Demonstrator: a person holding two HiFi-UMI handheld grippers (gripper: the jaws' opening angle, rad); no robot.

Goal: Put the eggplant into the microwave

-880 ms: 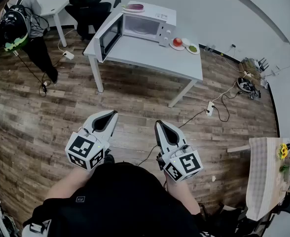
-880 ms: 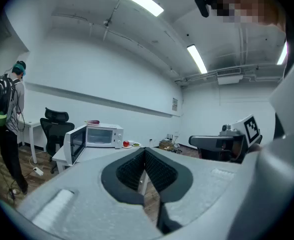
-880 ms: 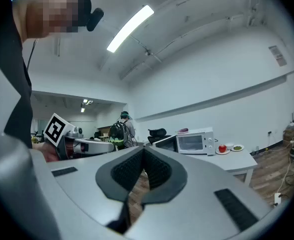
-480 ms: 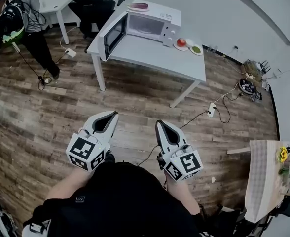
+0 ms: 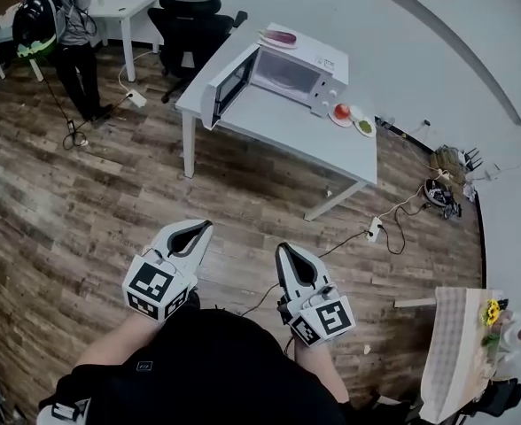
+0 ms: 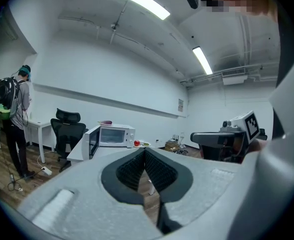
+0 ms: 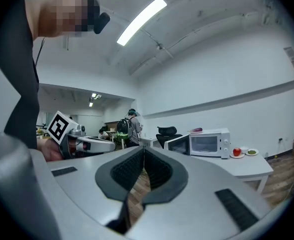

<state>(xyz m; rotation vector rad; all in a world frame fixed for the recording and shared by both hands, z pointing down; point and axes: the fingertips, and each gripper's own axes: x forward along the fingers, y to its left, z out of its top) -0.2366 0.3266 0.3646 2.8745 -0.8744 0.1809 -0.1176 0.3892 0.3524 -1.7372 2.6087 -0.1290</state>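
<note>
A purple eggplant [image 5: 281, 36] lies on a plate on top of the white microwave [image 5: 298, 72], whose door [image 5: 225, 88] stands open to the left. The microwave sits on a white table [image 5: 278, 129] across the room, far from both grippers. My left gripper [image 5: 203, 226] and right gripper [image 5: 283, 248] are held close to my body over the wood floor, both shut with nothing between the pads. In the left gripper view the microwave [image 6: 112, 135] and eggplant [image 6: 105, 122] show small beyond the shut left gripper [image 6: 145, 150]. The right gripper view shows the microwave [image 7: 207, 144], the eggplant [image 7: 196, 130] and the shut right gripper [image 7: 143, 150].
Two small plates, one with a red fruit [image 5: 342, 112] and one with something green [image 5: 364, 127], stand right of the microwave. A black office chair [image 5: 190, 16] is behind the table. A person with a backpack [image 5: 52, 16] stands far left. Cables and a power strip [image 5: 373, 229] lie on the floor.
The table and microwave have shifted right and lower in the head view. Both grippers keep the same shut pose in front of me.
</note>
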